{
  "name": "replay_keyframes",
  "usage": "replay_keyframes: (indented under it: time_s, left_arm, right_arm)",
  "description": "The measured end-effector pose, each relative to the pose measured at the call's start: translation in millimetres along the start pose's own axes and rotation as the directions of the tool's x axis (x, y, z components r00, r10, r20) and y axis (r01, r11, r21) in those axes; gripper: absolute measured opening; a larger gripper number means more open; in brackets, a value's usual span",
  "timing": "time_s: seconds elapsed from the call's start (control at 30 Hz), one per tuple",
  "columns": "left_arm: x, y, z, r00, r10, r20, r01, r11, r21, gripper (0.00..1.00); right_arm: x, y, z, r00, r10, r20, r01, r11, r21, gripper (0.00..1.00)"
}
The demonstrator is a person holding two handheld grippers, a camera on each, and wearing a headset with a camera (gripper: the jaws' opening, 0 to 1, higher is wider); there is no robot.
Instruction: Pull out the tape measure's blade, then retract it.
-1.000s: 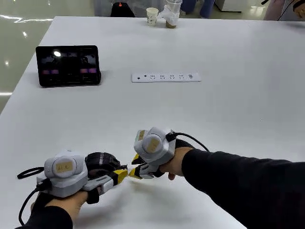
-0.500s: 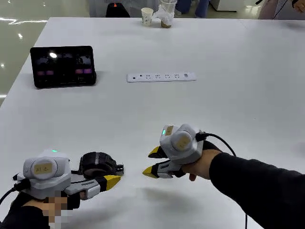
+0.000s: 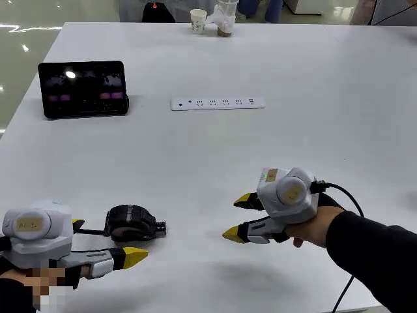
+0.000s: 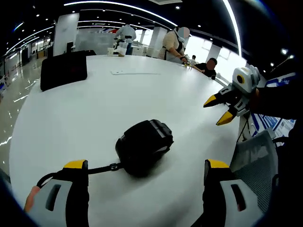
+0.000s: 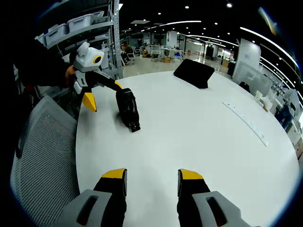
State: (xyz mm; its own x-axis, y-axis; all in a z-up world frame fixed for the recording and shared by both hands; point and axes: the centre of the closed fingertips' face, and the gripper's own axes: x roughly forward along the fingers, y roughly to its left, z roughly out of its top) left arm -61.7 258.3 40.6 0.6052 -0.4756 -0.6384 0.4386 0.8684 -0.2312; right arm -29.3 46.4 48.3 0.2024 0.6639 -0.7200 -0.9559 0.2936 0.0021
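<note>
Big white table (image 3: 293, 85), mostly bare. On its far left, dark tablet (image 3: 83, 89) propped up; near the middle, white power strip (image 3: 217, 103) lying flat. Closer to the person, left gripper (image 3: 105, 240) low at the near-left edge, spread wide and holding nothing, one jaw on either side of the tape measure (image 3: 132, 222), no visible contact in the left gripper view. Right gripper (image 3: 238, 217) well apart to the right, held low over the table, parted moderately, empty, aimed back toward the tape measure. Tape measure resting on the table near the left edge, black rubbery-looking case, blade fully in as far as can be told. Paper cup (image 3: 198, 20) at the far edge, out of the way. Thin wrist strap (image 4: 102, 169) trailing from the case toward one left jaw. Small end hook (image 5: 134, 127) poking out of the case mouth, facing the right gripper. Handling, as a judgement: rigid, compact case, probably dense for its size, likely to skid on the smooth top under a tug on the blade alone, so best clamped across its flat sides with the left gripper. Blade probably thin springy steel, prone to kinking and snapping back; best pinched at the hook, pulled straight, eased home.
</note>
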Motion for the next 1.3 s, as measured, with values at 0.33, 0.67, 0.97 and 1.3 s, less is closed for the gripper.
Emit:
replay_keyframes:
  time_s: [0.33,0.67,0.97,1.3]
  left_arm:
    - [-17.6,4.8,-5.7,0.9991,-0.037,-0.022,0.037,0.999,0.020,0.99]
    - [-36.2,10.0,-4.9,0.9987,-0.051,-0.010,0.052,0.995,0.083,0.99]
    - [-53.9,19.2,-9.1,0.9989,-0.042,-0.017,0.044,0.992,0.117,0.99]
    - [-68.2,28.2,-10.4,0.9994,-0.031,-0.017,0.033,0.992,0.122,0.99]
  right_arm:
    - [-29.3,-11.3,-21.3,0.9994,-0.033,0.014,0.032,0.998,0.061,0.48]
    - [-68.0,-26.5,-45.6,0.9956,-0.084,0.041,0.079,0.989,0.128,0.58]
    - [-101.5,-28.2,-84.3,0.9928,-0.119,0.018,0.115,0.984,0.134,0.69]
    - [-129.6,-25.6,-121.8,0.9878,-0.155,-0.010,0.155,0.974,0.165,0.83]
